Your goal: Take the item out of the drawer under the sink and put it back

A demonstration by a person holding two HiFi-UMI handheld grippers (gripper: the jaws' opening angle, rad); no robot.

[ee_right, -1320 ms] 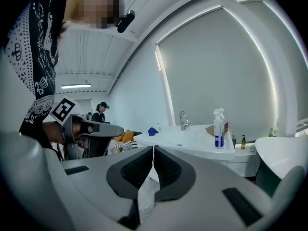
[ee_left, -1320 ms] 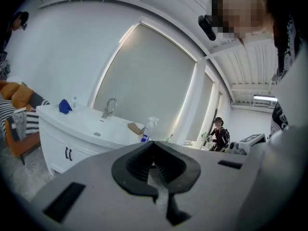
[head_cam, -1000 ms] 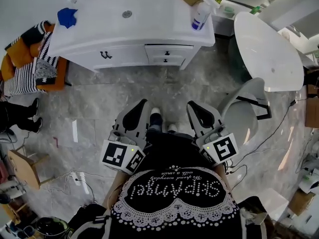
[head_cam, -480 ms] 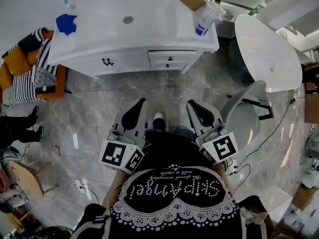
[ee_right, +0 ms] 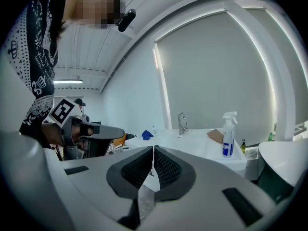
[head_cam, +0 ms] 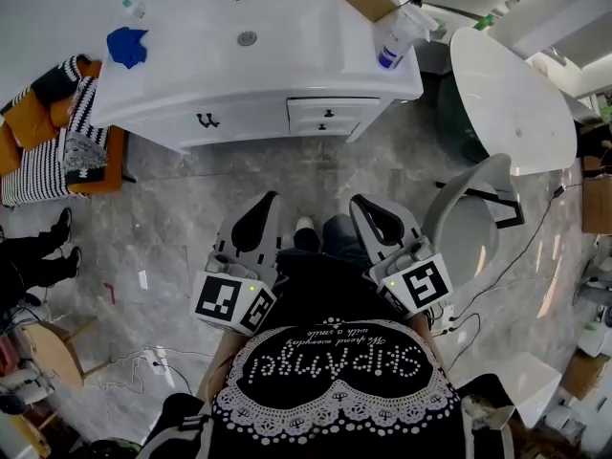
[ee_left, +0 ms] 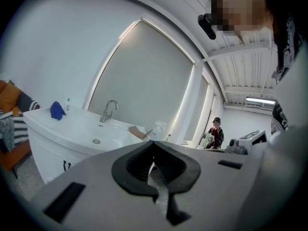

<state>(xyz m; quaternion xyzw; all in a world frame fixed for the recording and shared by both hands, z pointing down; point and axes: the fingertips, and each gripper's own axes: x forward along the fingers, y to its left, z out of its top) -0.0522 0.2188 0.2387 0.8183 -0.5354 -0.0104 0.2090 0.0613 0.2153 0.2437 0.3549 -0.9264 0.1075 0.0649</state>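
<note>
While the closed white drawer point(head_cam: 346, 110) at twelve o'clock likely hides the item, its handling is unknowable; pinch the small dark knob point(head_cam: 327, 114); grey left gripper point(head_cam: 269, 201) and right gripper point(head_cam: 364, 205) sit closed, empty.

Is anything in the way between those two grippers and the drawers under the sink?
Nothing visible. Only bare grey marble floor lies between the left gripper, the right gripper and the white vanity's closed drawers; the white chair stands off to the right.

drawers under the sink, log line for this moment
left gripper: shut, empty | right gripper: shut, empty | drawers: closed, untouched
</note>
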